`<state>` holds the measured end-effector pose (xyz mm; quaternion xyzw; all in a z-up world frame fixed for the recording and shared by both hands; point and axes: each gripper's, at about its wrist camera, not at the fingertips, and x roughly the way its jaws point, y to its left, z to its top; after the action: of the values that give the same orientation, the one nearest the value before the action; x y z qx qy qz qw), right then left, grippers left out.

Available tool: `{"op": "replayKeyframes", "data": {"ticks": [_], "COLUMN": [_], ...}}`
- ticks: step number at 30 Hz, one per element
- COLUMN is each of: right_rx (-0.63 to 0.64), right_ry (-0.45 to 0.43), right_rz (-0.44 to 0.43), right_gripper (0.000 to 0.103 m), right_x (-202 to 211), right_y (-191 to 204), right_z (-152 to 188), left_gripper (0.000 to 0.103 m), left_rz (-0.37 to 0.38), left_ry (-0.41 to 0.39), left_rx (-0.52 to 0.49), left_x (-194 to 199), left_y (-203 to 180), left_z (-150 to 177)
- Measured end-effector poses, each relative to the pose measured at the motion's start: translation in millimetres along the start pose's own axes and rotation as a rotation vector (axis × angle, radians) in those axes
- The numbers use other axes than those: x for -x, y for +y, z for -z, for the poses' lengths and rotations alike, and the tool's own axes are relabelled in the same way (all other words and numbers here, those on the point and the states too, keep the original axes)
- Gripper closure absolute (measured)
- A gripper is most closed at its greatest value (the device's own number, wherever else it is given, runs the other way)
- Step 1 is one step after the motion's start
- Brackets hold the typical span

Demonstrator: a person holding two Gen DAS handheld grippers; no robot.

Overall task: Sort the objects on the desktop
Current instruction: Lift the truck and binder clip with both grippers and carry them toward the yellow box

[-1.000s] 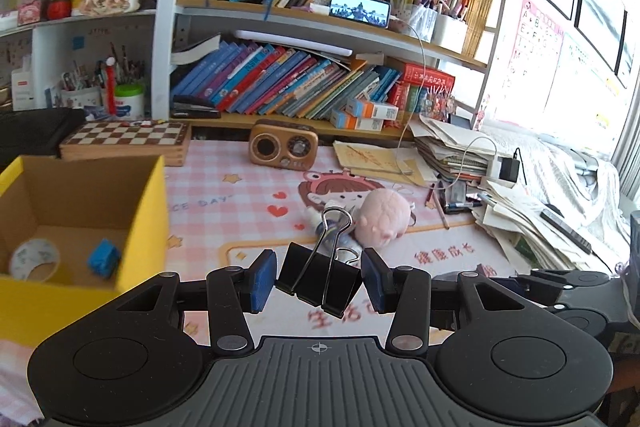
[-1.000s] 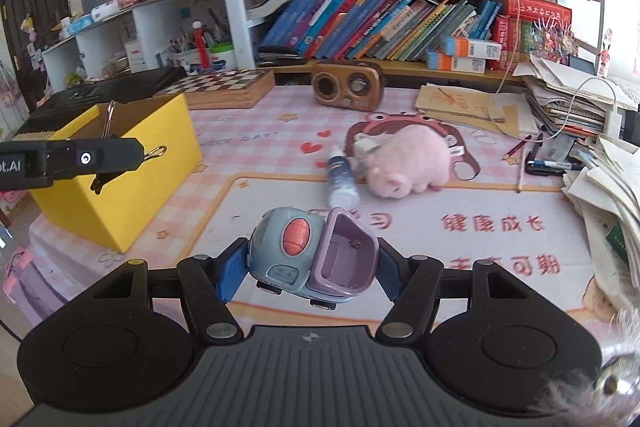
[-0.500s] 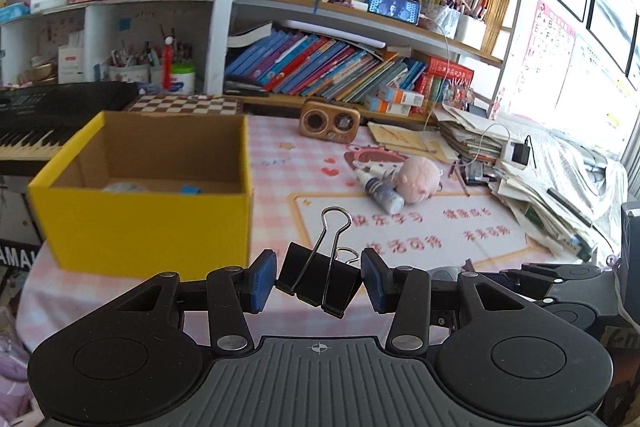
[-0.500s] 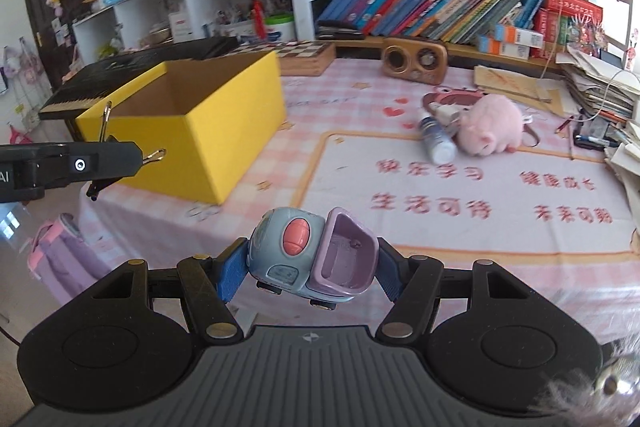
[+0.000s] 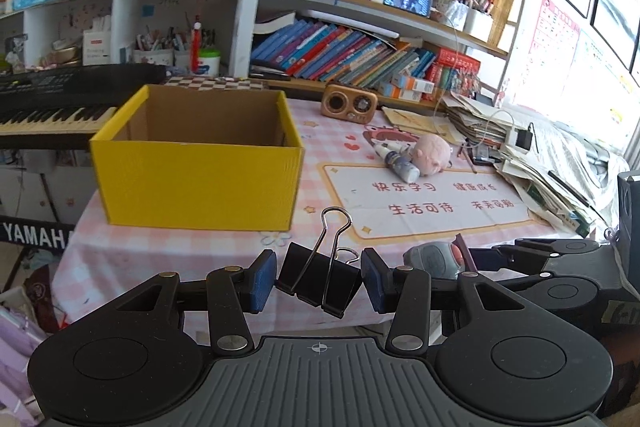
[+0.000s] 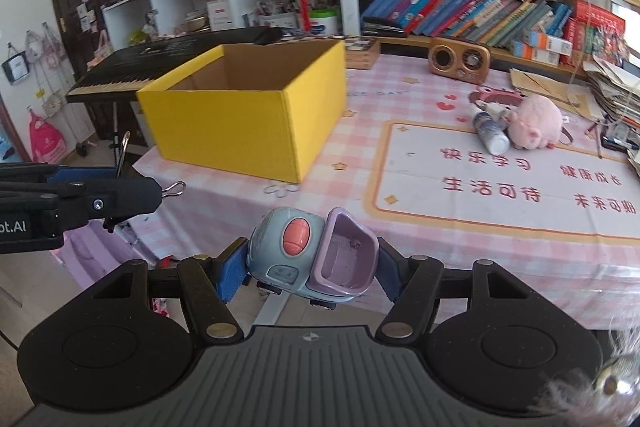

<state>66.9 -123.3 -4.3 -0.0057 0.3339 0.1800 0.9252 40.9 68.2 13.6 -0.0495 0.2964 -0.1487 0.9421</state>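
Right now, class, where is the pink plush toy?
In both wrist views the pink plush toy lies on the table's right side, at the far edge of the printed mat, touching a small bottle on its left, in front of the wooden radio.

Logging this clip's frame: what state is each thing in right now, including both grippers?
Left gripper: shut on binder clip.
Right gripper: shut on toy truck.
Yellow box: open-topped, upright on table.
Bottle: lying on its side.
Pink plush: lying against the bottle.

yellow box (image 5: 196, 183), black binder clip (image 5: 318, 283) — pink-checked tablecloth (image 5: 320, 131)
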Motion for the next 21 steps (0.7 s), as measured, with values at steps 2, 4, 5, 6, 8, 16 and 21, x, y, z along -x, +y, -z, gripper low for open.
{"op": "replayKeyframes", "data": {"ticks": [2,4,5,6,8,16,21], "right_rx": [0.012,0.026,0.032,0.039,0.053,0.108,0.134], "right_ry": [0.002,0.004,0.005,0.006,0.010,0.021,0.015], "right_rz": [-0.011,-0.023,-0.029,-0.035,-0.047,-0.093,-0.112], "right_gripper": [0.040,0.040,0.040,0.040,0.040,0.040,0.040], "right_x": [-1,-3,-3,-4,-6,-13,-17], "right_y": [7,14,18,21,28,51,58], "right_z": [0,-1,-1,-2,-2,-5,-10], "left_gripper": [0.058,0.058,0.058,0.058,0.058,0.058,0.058], "left_rz": [-0.011,-0.022,-0.027,-0.034,-0.045,-0.085,-0.103], "left_ry": [-0.006,-0.010,-0.010,-0.012,-0.015,-0.034,-0.046], "left_rx": [0.010,0.021,0.028,0.034,0.042,0.080,0.100], "left_x": [6,11,13,16,20,33,35], "left_y": [6,12,14,17,22,41,50], "left_z": [2,4,5,7,10,14,10]}}
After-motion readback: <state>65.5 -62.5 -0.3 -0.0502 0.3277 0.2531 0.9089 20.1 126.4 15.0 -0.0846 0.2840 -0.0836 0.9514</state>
